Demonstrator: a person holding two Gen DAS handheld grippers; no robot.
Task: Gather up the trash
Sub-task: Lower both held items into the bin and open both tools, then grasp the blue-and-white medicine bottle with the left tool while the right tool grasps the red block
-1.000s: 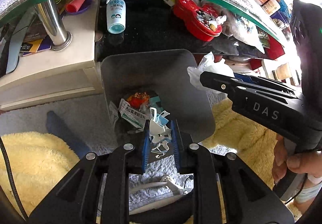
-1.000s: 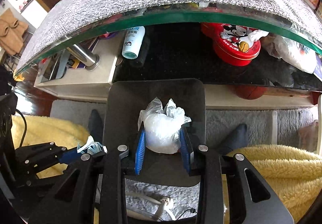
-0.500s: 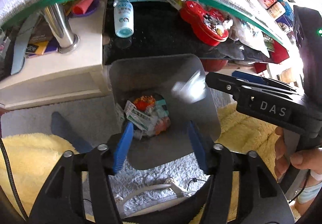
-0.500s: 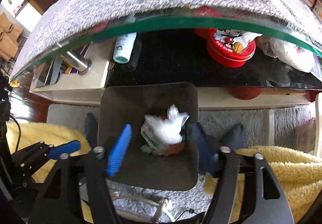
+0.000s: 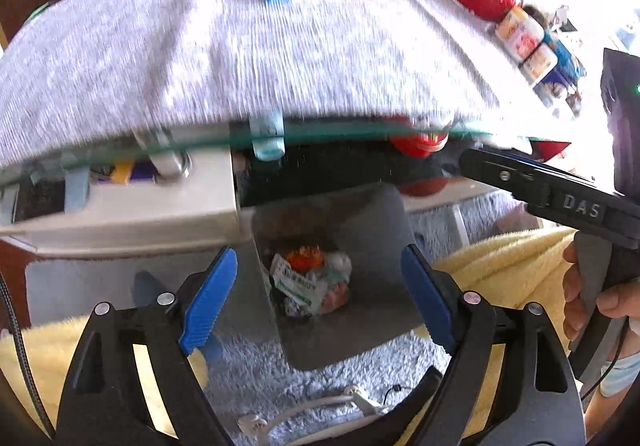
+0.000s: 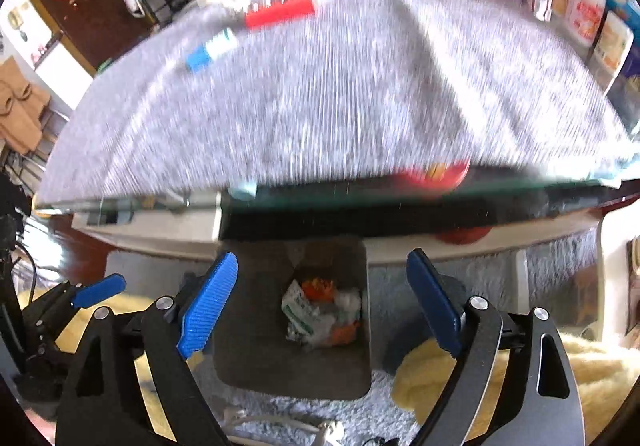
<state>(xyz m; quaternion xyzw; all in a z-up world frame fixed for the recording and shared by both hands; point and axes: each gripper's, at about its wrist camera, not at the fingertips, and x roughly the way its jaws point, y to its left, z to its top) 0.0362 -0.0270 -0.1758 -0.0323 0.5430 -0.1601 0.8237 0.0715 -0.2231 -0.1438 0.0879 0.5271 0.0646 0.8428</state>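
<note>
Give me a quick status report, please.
Left gripper and right gripper open, empty, jaws just opened. Trash in bin. Nothing blocking.

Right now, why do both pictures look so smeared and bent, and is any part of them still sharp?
Left wrist view: the grey tablecloth is streaked with motion blur, the right edge glares white, and the fisheye lens bows the table; the left tongs stay crisp. Right wrist view: the same smear on the cloth and the red stick; the right tongs and the bin are clearer.

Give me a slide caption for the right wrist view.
Open right gripper, nothing between its jaws, above the bin of trash.
</note>
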